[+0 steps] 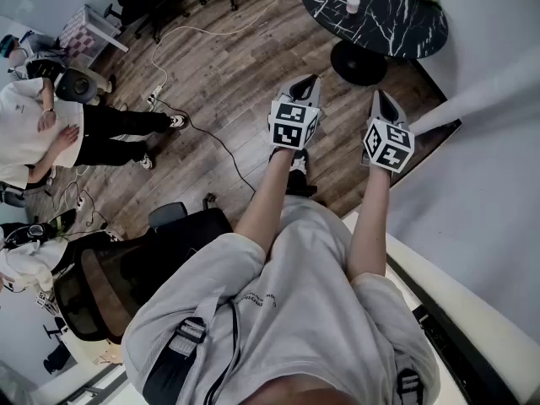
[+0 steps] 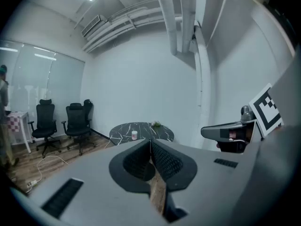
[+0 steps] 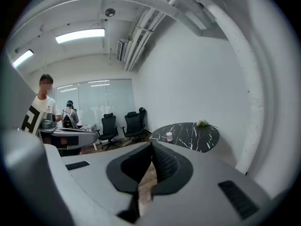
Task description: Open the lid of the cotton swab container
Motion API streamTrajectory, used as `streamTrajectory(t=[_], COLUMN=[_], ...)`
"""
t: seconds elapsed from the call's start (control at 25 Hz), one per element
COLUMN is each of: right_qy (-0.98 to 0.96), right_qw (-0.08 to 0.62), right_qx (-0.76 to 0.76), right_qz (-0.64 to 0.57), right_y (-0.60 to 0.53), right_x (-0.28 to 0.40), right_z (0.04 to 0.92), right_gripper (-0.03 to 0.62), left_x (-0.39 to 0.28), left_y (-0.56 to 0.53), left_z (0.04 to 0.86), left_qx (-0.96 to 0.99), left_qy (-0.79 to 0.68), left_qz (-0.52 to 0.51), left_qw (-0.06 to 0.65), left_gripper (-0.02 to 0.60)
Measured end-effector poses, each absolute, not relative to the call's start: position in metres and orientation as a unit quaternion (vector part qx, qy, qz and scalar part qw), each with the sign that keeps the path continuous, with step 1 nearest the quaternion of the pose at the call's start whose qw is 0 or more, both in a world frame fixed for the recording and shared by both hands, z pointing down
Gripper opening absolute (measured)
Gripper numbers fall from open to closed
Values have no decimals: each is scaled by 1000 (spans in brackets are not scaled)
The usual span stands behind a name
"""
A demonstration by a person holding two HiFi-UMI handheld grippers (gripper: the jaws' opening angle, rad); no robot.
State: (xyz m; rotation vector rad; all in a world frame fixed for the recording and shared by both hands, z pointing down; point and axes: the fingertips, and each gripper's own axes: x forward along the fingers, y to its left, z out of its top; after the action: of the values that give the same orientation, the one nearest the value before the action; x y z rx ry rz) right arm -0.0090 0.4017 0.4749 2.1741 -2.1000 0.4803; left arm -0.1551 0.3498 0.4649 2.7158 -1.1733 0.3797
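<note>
Both tongs are shut on nothing, left gripper (image 2: 150, 142) and right gripper (image 3: 151, 145) held out in mid-air; the cotton swab container (image 1: 353, 4) stands well apart on the marble table (image 1: 396, 19); by my reckoning, everything's left to do.

- Floor (image 1: 228, 66): brown wood planks; a white power strip (image 1: 155, 97) lies on it;
- Walls (image 2: 141, 84): plain white; a glass partition (image 3: 96, 98) closes the far side of the room;
- Ceiling (image 3: 70, 13): white; linear light fixtures (image 3: 80, 35) are lit; exposed white pipes (image 2: 181, 18) run along it and down the wall;
- Furniture: a round black marble-pattern table (image 1: 375, 11) on a dark pedestal base (image 1: 359, 62) stands near the wall; black office chairs (image 2: 45, 121) stand by the partition.
</note>
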Motion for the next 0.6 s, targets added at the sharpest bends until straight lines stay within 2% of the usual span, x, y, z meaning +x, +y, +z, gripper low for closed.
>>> streamTrajectory(t=[0.6], right_qy=[-686], right_qw=[29], right_qx=[705], right_qz=[176], right_y=[300], right_x=[3], right_z=[490], right_gripper=[35], left_x=[-143], left_y=[229], left_z=[480], left_qx=[909], left_qy=[-385], left_qz=[129], left_qw=[93], left_gripper=[23])
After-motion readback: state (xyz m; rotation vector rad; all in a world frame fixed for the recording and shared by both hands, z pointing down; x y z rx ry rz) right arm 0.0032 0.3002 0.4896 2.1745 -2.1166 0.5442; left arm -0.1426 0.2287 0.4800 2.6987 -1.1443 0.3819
